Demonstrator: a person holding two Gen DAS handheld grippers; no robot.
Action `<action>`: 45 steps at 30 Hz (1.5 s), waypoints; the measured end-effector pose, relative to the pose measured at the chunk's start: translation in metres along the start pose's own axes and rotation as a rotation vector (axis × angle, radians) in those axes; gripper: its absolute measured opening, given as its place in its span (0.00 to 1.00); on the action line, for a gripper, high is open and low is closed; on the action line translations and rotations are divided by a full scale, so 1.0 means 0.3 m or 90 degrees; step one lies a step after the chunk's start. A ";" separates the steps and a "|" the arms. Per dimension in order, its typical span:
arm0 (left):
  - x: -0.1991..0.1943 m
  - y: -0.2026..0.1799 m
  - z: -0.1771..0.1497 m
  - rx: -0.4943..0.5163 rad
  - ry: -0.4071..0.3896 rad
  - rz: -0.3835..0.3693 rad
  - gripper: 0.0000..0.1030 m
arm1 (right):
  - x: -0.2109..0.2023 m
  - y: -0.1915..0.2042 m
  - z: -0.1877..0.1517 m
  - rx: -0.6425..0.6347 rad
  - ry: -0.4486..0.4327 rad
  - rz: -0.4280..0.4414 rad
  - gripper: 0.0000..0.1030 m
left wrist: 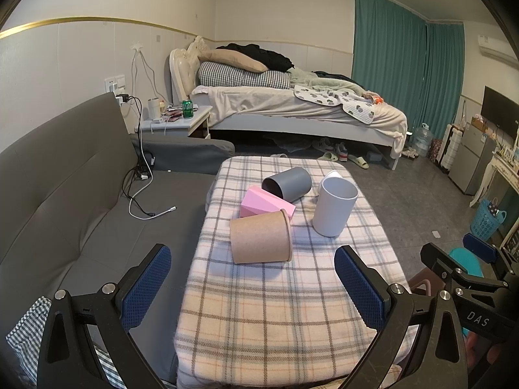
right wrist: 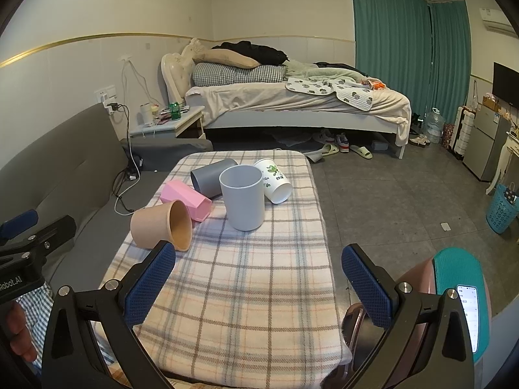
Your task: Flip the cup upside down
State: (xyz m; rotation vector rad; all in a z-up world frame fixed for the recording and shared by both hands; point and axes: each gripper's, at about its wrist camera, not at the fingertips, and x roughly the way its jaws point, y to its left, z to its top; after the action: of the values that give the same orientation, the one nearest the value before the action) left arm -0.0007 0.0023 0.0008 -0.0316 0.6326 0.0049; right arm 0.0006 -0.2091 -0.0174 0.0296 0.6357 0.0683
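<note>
Upright at centre frame on the plaid-covered table (right wrist: 227, 291): a light grey cup (right wrist: 242, 197), mouth up, not yet flipped. Just left of it, lying on its side, a brown paper cup (right wrist: 155, 225), rim turned toward the right wrist camera. Behind that, a pink angular cup (right wrist: 183, 198), on its side and partly hidden by the paper cup. Further back, a dark grey cup (right wrist: 211, 176) on its side, its lower edge covered by the light grey one. To the right, a white printed paper cup (right wrist: 275, 181) tipped over, touching or nearly touching the light grey cup; impossible to tell which. In the left wrist view, only a sliver of that white cup showing behind the light grey cup (left wrist: 335, 206).

Left gripper (left wrist: 253, 288) low in frame, jaws spread wide, nothing between the blue pads. Right gripper (right wrist: 259, 283) likewise low in frame, jaws wide apart, holding nothing. Both well short of the cups. Phone (right wrist: 469, 314) at lower right, screen text too small to read.
</note>
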 end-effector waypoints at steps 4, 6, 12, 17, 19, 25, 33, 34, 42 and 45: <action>0.000 0.000 0.000 0.000 0.000 0.000 1.00 | 0.001 0.001 -0.001 0.000 0.000 0.000 1.00; 0.000 0.000 0.001 0.001 0.000 0.000 1.00 | 0.000 0.000 0.000 0.001 -0.001 0.000 1.00; 0.000 0.000 0.001 0.000 0.001 0.000 1.00 | 0.000 0.000 0.000 0.001 0.000 0.000 1.00; 0.000 0.000 0.000 0.000 0.001 0.000 1.00 | -0.005 0.001 0.003 0.002 0.000 0.000 1.00; 0.000 0.000 0.000 0.001 0.001 0.001 1.00 | -0.005 0.002 0.003 0.002 0.000 0.001 1.00; 0.001 0.000 -0.001 0.001 0.002 0.000 1.00 | -0.004 0.012 0.001 0.000 0.003 0.004 1.00; 0.077 0.023 -0.029 0.002 0.020 0.025 1.00 | 0.051 0.004 0.010 0.004 0.015 0.012 1.00; 0.094 0.029 -0.025 -0.003 0.026 0.024 1.00 | 0.064 0.005 0.016 0.004 0.019 0.012 1.00; 0.261 0.060 0.032 -0.017 0.054 0.034 1.00 | 0.257 -0.003 0.103 0.009 0.038 0.019 1.00; 0.336 0.068 0.046 -0.021 0.065 0.038 1.00 | 0.364 0.001 0.129 0.007 0.053 0.025 1.00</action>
State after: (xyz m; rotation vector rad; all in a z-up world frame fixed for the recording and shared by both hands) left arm 0.0886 0.0225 -0.0482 -0.0452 0.7346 0.0710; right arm 0.1111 -0.2011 -0.0510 0.0505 0.7183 0.1043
